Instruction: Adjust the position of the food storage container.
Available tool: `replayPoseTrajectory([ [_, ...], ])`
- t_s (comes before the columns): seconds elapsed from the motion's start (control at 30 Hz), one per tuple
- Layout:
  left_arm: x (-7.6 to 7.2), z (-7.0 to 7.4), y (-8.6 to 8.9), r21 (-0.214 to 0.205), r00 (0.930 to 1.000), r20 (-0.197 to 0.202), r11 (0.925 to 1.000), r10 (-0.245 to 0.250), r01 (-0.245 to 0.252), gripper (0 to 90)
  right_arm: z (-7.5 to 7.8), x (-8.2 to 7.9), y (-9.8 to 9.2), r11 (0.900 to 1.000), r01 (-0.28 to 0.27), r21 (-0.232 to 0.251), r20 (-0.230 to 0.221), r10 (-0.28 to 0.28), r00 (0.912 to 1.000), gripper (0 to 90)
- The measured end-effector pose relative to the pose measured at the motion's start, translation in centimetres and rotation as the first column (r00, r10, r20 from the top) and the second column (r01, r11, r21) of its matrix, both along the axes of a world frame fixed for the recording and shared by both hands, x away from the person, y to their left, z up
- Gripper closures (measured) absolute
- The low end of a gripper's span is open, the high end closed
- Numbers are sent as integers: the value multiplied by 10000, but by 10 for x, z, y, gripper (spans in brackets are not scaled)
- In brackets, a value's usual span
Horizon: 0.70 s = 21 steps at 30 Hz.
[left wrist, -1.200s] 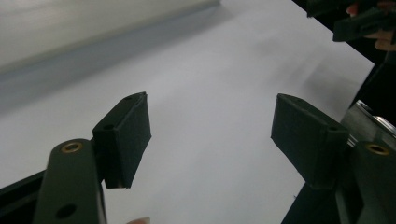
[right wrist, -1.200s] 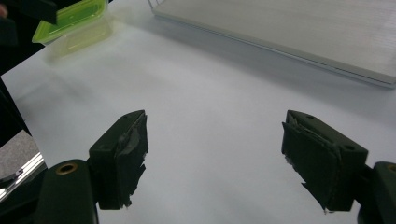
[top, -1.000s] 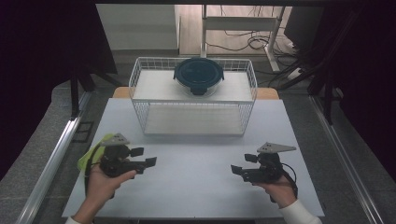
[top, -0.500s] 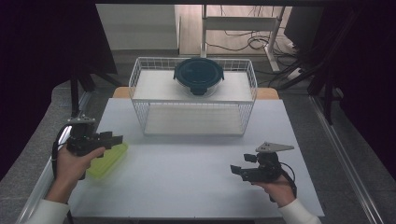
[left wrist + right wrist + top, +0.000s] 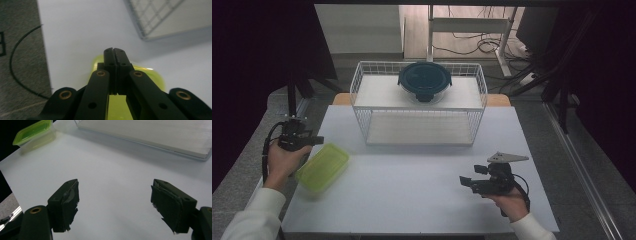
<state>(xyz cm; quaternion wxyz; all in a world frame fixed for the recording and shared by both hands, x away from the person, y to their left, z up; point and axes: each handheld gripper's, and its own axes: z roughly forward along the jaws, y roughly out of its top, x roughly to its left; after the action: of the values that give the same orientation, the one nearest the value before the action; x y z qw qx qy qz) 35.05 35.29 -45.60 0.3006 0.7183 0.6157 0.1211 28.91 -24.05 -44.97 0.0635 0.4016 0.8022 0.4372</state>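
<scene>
The left gripper [image 5: 314,140], just closed on nothing, is held at nine o'clock; the right gripper [image 5: 466,181] is held apart. A white table [image 5: 422,190] is flanked by grey floor [image 5: 242,170]. The green-lidded container [image 5: 323,167] is laid flat.

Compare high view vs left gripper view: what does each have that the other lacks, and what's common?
High view alone: the round dark-lidded container on top of the wire basket, the right gripper with its jaws open and nothing between them, the person's hands and sleeves, and the floor cables behind the table.

Left gripper view alone: a close look along the left gripper, its jaws shut together with nothing between them, and a black cable on the grey floor.

Both: the green container, the white table and a corner of the basket.
</scene>
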Motion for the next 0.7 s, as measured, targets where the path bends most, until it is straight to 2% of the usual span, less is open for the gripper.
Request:
replayPoseTrajectory([
  [0.07,6,-6,3,520,9996,-266,9986,90,-76,900,0,0,-1,10000,38,19,25,-38,10000,224],
  [0.17,14,-17,5,1076,9976,-648,9940,254,-184,900,0,0,-2,9999,98,22,-6,-98,10000,224],
  [0.27,19,-23,6,1184,9957,-859,9926,355,-252,900,0,-1,-2,10000,82,16,9,-82,10000,224],
  [0.43,26,-32,3,1708,9923,-1210,9853,267,-57,900,0,-4,-4,9998,185,9,151,-186,9997,221],
  [0.53,30,-38,3,1727,9892,-1445,9850,249,4,900,0,-3,-6,9996,270,70,133,-271,9995,220],
  [0.7,30,-41,1,1366,9870,-1609,9903,-49,272,900,0,-3,-6,9996,268,88,103,-269,9996,219],
])
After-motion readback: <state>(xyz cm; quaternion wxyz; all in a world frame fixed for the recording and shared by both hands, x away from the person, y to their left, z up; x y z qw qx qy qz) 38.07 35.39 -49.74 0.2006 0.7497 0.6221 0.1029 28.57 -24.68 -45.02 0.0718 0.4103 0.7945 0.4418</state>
